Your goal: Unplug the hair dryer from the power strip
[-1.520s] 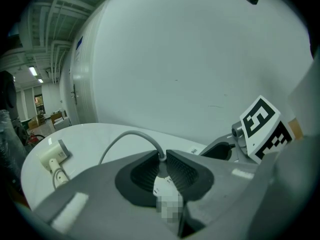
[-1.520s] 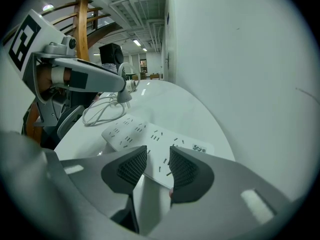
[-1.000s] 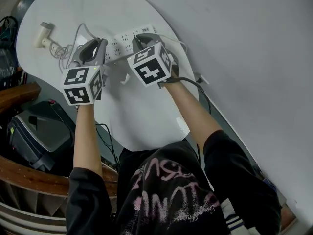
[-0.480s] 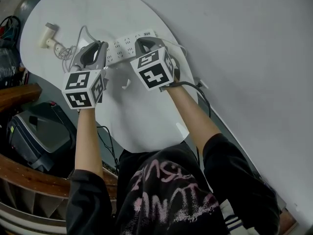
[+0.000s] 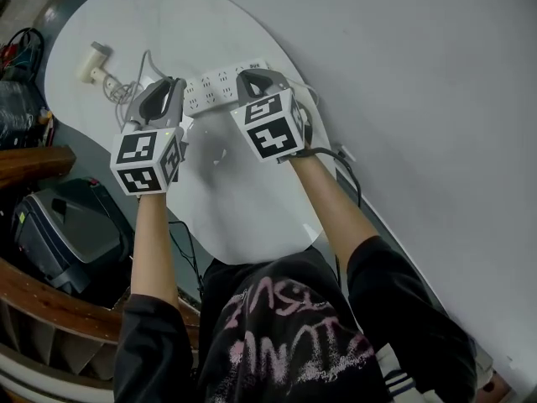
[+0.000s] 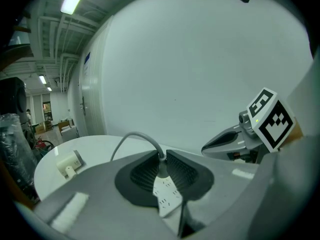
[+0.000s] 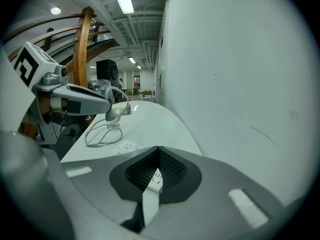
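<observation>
The hair dryer's plug (image 6: 161,169) is pinched between the jaws of the left gripper (image 6: 162,156), right at the power strip (image 5: 214,89). Its grey cord (image 6: 134,136) is seen curving up from the plug. The hair dryer (image 5: 91,60) is laid well apart, at the far left of the white table (image 5: 239,200). The right gripper (image 7: 159,153) is held over the strip's other end, jaws pressed together.

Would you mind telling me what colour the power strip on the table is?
The power strip is white, with dark socket slots; the head view shows it best.
</observation>
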